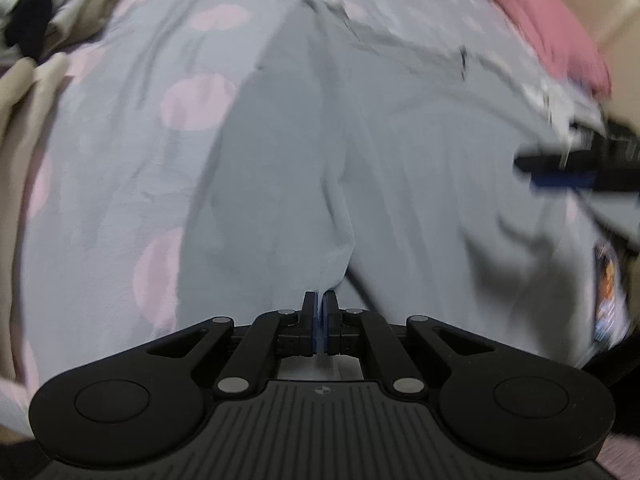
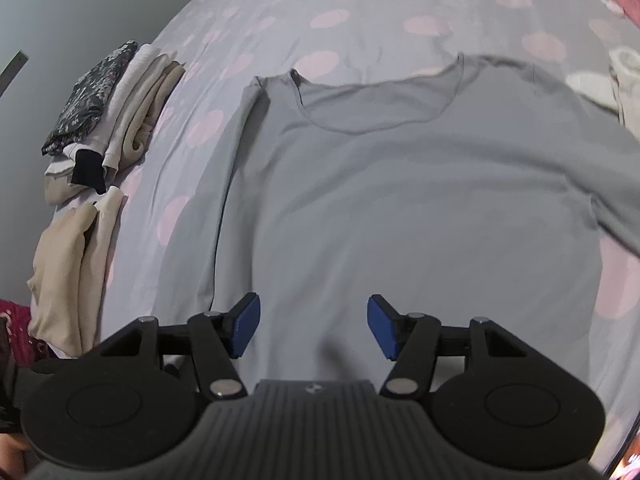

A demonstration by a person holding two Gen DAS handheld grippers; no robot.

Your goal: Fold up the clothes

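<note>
My left gripper [image 1: 320, 300] was clamped on a fold of the grey shirt [image 2: 400, 200]. My right gripper [image 2: 313, 326] hovered with fingers apart over its hem, the neckline pointing away across the dotted bedsheet [image 2: 360, 8].

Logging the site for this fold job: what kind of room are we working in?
Most likely a bedroom: the grey T-shirt lies on a bed sheet with pink dots, with folded clothes stacked at its edge.
</note>
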